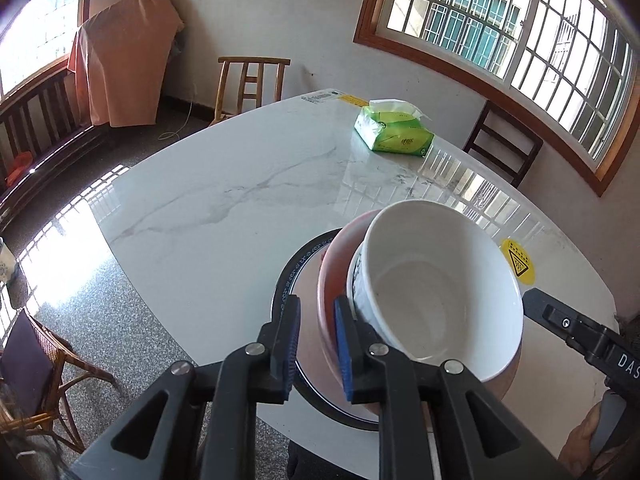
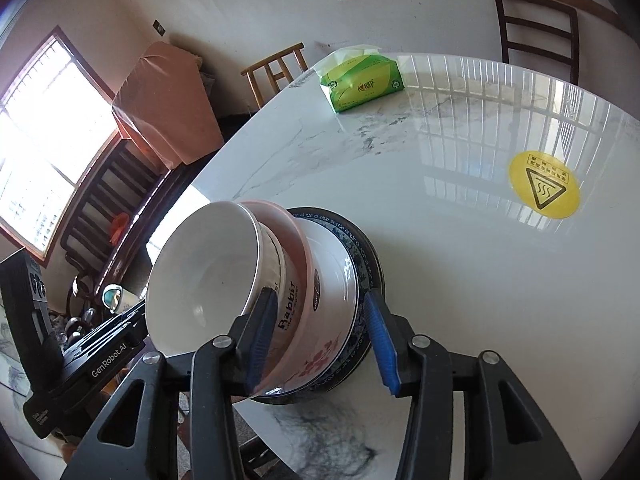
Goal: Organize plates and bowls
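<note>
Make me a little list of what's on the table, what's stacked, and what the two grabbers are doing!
stack: white bowl inside pink bowl, on a white plate, on a blue-rimmed plate
also on table: green tissue pack, yellow warning sticker
left gripper: open, beside the stack
right gripper: open, around the stack's edge

Black hand-held gripper [image 1: 316, 344], blue pads [image 1: 343, 348]

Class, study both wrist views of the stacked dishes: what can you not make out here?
- Left wrist view: blue-rimmed plate, mostly hidden by the pink bowl and white bowl.
- Right wrist view: small print under "Rabbit" on the pink bowl, too small.
</note>
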Tool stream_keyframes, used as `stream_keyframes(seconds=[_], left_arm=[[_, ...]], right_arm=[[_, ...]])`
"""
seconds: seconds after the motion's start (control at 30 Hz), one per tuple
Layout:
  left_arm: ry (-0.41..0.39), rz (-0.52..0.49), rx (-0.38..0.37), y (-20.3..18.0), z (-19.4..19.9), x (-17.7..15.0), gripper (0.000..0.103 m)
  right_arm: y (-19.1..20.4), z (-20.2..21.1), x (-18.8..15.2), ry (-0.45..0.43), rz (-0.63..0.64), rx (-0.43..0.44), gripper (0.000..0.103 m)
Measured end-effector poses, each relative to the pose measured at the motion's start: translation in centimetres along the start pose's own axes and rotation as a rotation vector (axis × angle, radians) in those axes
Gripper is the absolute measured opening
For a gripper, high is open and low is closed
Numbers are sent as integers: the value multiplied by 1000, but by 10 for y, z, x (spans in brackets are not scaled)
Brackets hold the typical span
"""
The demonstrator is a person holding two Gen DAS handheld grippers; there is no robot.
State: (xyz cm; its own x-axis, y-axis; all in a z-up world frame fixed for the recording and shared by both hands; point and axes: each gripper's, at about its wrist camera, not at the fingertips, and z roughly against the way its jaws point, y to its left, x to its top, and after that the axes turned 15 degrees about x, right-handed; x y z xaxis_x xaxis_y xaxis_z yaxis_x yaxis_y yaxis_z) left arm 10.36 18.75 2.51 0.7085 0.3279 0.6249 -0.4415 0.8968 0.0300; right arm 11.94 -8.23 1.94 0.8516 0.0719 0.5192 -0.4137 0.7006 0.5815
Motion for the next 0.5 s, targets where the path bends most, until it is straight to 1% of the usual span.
stream_keyframes(seconds=[0.03,0.07,0.1,0.13,0.2,0.27,0.3,0.4,0.5], left_arm=[[-11,-7,11,0,2,-2,21],[-24,-16,27,-1,3,-4,25],[-38,-22,39,-2,5,-6,27],[-51,-28,44,-1,7,-9,29],[-72,-31,49,-1,10,-14,33],[-92,-19,50,3,15,-21,35],[-106,-12,52,5,18,-24,37],[-161,0,69,9,32,-35,40],[-235,-24,127,7,50,-49,41]], right_arm=[[2,4,-2,-25,12,-10,52],[4,8,-4,-52,24,-15,54],[6,12,-6,-77,36,-14,55],[8,16,-9,-100,49,-13,55],[14,24,-14,-143,78,-18,61],[20,31,-22,-187,108,-21,63],[24,33,-27,-203,124,-27,66],[36,38,-41,-242,179,-44,69],[44,46,-55,-285,221,-67,77]])
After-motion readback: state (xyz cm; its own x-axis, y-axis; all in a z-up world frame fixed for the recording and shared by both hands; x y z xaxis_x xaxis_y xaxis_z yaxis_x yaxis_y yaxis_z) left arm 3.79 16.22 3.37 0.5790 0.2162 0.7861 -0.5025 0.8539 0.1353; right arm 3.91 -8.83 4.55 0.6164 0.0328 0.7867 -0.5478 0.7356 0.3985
